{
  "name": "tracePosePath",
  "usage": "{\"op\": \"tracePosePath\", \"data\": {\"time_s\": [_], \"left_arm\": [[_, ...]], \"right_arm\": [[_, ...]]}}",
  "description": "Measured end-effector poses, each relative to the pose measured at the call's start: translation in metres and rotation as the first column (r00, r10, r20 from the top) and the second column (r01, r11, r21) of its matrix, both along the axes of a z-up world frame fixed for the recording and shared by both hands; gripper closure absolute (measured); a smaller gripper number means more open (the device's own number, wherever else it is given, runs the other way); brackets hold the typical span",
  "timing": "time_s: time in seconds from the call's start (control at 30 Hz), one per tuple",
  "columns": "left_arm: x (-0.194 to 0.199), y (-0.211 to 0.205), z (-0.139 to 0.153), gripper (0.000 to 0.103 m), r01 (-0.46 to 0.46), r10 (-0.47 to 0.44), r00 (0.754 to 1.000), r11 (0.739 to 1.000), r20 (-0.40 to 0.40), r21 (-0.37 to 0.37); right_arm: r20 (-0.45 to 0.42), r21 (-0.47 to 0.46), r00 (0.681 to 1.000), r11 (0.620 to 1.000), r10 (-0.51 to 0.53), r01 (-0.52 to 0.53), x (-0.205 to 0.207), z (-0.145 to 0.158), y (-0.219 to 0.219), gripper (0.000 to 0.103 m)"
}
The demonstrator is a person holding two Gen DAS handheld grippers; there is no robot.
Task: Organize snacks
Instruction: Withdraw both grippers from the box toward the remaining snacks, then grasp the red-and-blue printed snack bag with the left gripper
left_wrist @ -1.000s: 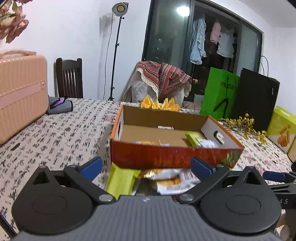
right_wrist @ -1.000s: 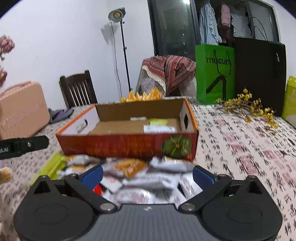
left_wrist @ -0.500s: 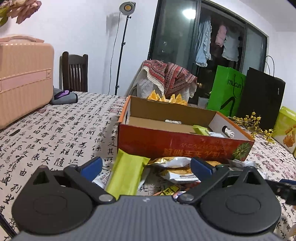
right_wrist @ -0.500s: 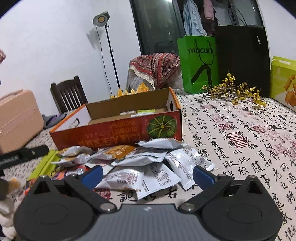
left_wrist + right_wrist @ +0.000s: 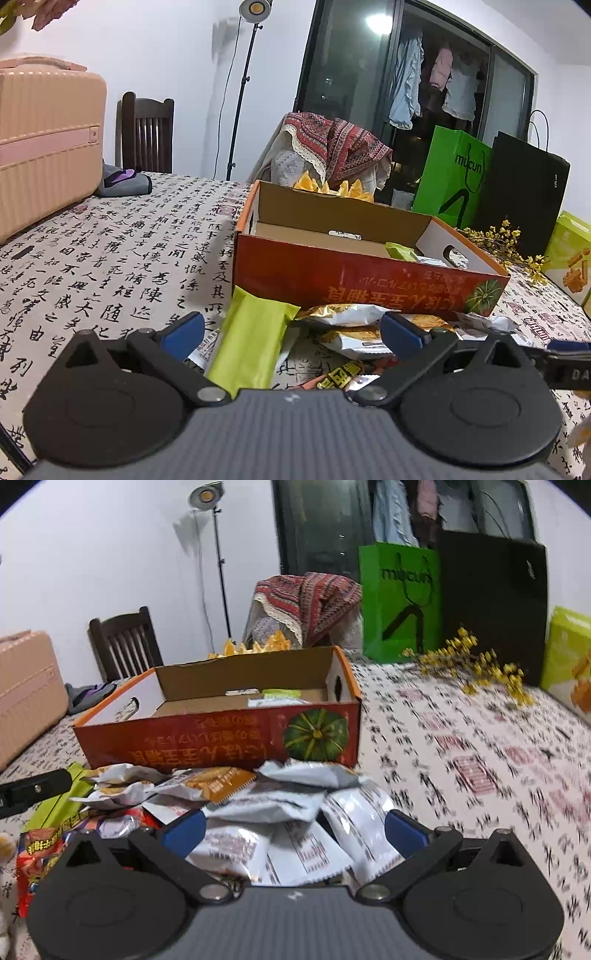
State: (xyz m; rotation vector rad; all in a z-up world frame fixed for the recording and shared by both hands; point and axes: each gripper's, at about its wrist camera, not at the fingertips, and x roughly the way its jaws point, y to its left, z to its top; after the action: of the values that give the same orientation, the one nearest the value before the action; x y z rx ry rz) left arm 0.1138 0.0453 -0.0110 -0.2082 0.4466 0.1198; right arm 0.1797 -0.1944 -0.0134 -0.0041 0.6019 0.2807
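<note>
The left gripper [image 5: 291, 332] sits low over the table, its blue-tipped fingers [image 5: 183, 334] spread wide and level, holding nothing. Between them lies a lime-green packet [image 5: 251, 343], flat on the cloth and angled toward the box. Just past the right fingertip rest a gold-trimmed wrapper [image 5: 343, 314] and an orange-printed snack bag [image 5: 354, 338], and a yellow-lettered red packet [image 5: 341, 374] peeks out near the gripper body.

The right gripper [image 5: 293, 829] also hovers low and level, its fingers wide apart and empty, framing a heap of white snack packets [image 5: 295, 834] directly below. Beyond these lie an orange biscuit packet [image 5: 218, 781] and more crumpled silver wrappers [image 5: 306, 773]; a red packet [image 5: 40, 849] lies at the far left of the pile. The tip of the other gripper juts in from the left edge of that view.

Behind the whole pile, touching its far edge, stands the open red cardboard box [image 5: 332, 280], with a pumpkin picture on its front. Inside, toward its right end, sit a green packet [image 5: 400, 251] and a white one [image 5: 277, 701]. A calligraphy-printed tablecloth [image 5: 110, 266] covers the table; a pink suitcase [image 5: 44, 140] stands at the left, and a green shopping bag [image 5: 399, 598] and yellow flower sprigs [image 5: 476, 664] lie farther back.
</note>
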Motion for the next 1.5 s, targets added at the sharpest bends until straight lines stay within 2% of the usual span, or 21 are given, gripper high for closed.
{"op": "tracePosePath", "data": {"time_s": [0.2, 0.37, 0.43, 0.53, 0.6, 0.67, 0.83, 0.93, 1.03, 1.27, 1.5], "left_arm": [[0.000, 0.001, -0.001, 0.000, 0.005, -0.005, 1.000, 1.000, -0.001, -0.016], [0.001, 0.004, -0.002, 0.000, 0.006, -0.007, 1.000, 0.999, -0.011, -0.037], [0.002, 0.007, -0.002, 0.000, 0.009, -0.010, 1.000, 0.998, -0.018, -0.055], [0.002, 0.009, -0.003, 0.000, 0.010, -0.012, 1.000, 0.997, -0.022, -0.075], [0.003, 0.010, -0.003, 0.000, 0.013, -0.015, 1.000, 0.997, -0.023, -0.082], [0.003, 0.010, -0.003, 0.000, 0.007, -0.010, 1.000, 0.996, -0.026, -0.085], [0.005, 0.014, -0.004, 0.000, -0.002, -0.002, 0.999, 0.994, -0.040, -0.111], [0.005, 0.015, -0.004, 0.000, -0.003, -0.002, 0.999, 0.994, -0.043, -0.114], [0.006, 0.015, -0.004, 0.000, -0.004, -0.001, 0.999, 0.994, -0.043, -0.113], [0.006, 0.013, -0.004, 0.000, -0.012, 0.007, 0.999, 0.995, -0.048, -0.103], [0.009, 0.008, -0.003, 0.000, -0.043, 0.038, 0.996, 0.997, -0.077, -0.060]], "right_arm": [[-0.011, -0.109, 0.998, 0.992, 0.064, -0.065, 0.017, -0.001, 0.028, 0.000], [-0.056, -0.118, 0.997, 0.991, 0.060, -0.067, 0.037, -0.011, 0.041, 0.000], [-0.045, -0.125, 0.997, 0.990, 0.058, -0.063, 0.040, -0.014, 0.042, 0.000], [-0.023, -0.127, 0.997, 0.989, 0.072, -0.074, 0.039, -0.017, 0.043, 0.011], [-0.010, -0.136, 0.997, 0.988, 0.078, -0.078, 0.037, -0.018, 0.044, 0.015], [0.003, -0.141, 0.997, 0.987, 0.076, -0.075, 0.034, -0.018, 0.043, 0.025], [0.029, -0.151, 0.997, 0.986, 0.074, -0.068, 0.025, -0.014, 0.041, 0.027], [0.074, -0.127, 0.995, 0.991, 0.062, -0.052, 0.015, -0.008, 0.034, 0.027], [0.121, -0.051, 0.992, 0.998, 0.038, -0.032, 0.005, -0.002, 0.018, 0.027], [0.157, 0.059, 0.988, 0.998, 0.009, -0.019, -0.003, -0.001, -0.005, 0.027], [0.180, 0.081, 0.984, 0.996, 0.011, -0.026, -0.018, 0.003, -0.012, 0.027]]}}
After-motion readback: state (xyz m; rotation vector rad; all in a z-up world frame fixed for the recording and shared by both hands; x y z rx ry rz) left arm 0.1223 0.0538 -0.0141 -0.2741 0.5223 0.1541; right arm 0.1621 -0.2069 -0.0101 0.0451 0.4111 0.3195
